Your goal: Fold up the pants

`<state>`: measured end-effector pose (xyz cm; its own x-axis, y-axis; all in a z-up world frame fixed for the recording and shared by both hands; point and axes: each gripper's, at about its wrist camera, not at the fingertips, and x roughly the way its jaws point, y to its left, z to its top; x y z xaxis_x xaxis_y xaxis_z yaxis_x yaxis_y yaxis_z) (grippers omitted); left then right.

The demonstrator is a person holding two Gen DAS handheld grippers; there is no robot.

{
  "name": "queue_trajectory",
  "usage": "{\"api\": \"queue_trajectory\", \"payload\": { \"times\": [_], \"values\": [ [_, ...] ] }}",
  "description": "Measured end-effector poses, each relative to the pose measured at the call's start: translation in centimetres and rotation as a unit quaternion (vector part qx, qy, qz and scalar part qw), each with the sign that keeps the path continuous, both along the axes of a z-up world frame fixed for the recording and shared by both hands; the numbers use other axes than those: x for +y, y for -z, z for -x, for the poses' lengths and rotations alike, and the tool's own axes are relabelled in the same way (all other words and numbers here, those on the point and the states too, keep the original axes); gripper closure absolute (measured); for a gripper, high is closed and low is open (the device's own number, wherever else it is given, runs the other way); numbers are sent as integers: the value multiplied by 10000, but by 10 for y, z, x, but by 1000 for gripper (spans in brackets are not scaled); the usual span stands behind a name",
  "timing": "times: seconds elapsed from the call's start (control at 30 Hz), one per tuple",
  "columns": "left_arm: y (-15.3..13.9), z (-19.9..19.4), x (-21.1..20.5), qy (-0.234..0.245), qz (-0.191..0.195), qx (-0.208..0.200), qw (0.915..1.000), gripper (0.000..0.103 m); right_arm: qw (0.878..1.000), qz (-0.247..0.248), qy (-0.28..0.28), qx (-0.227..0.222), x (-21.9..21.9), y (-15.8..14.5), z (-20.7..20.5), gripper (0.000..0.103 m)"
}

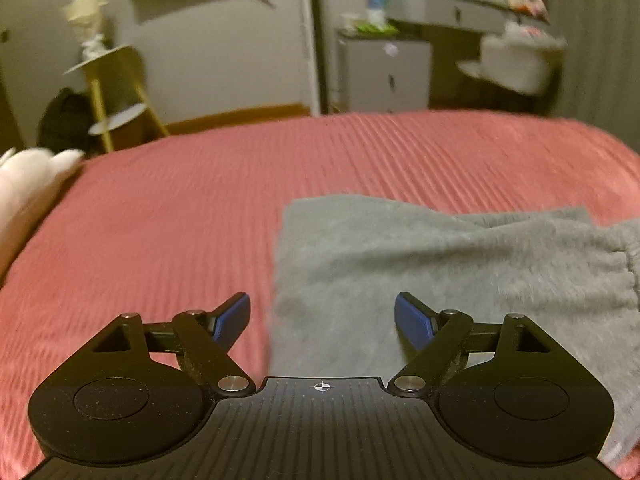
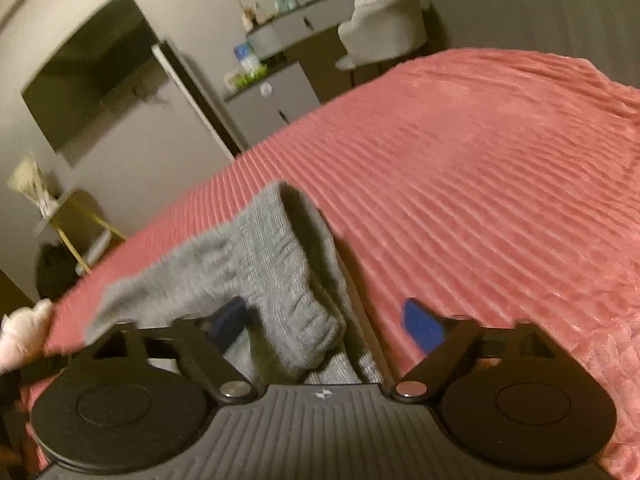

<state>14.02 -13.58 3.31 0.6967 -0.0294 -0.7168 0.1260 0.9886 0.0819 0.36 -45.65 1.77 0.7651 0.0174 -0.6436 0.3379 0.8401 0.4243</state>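
Grey fleece pants lie folded over on the pink ribbed bedspread, their left edge straight and the gathered waistband at the right. My left gripper is open and empty, hovering over the pants' near left edge. In the right wrist view the pants lie bunched, with the ribbed waistband end between the fingers. My right gripper is open, its blue pads wide apart on either side of that end, not gripping it.
The bedspread stretches far and right. A white plush toy sits at the bed's left edge. Beyond the bed stand a yellow side table, a grey cabinet, a white chair and a wall TV.
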Motion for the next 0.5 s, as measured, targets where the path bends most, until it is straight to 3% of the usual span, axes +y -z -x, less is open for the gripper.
{"api": "queue_trajectory", "payload": {
  "times": [0.03,0.13,0.23,0.37,0.5],
  "values": [
    [8,-11,-7,88,-135,116,9998,17,10000,-27,-57,3,0,1,-1,35],
    [25,-30,-11,-191,-458,111,9987,9,9999,-136,-77,-9,-4,5,-2,34],
    [17,-25,-1,-576,-173,38,9982,10,9969,-750,187,-115,-24,14,6,21],
    [2,18,34,-571,364,9,9977,13,9824,-1751,585,-291,-51,20,34,19],
    [5,77,82,-595,886,-30,9943,12,9510,-3050,277,-415,-56,36,54,9]
  ]
}}
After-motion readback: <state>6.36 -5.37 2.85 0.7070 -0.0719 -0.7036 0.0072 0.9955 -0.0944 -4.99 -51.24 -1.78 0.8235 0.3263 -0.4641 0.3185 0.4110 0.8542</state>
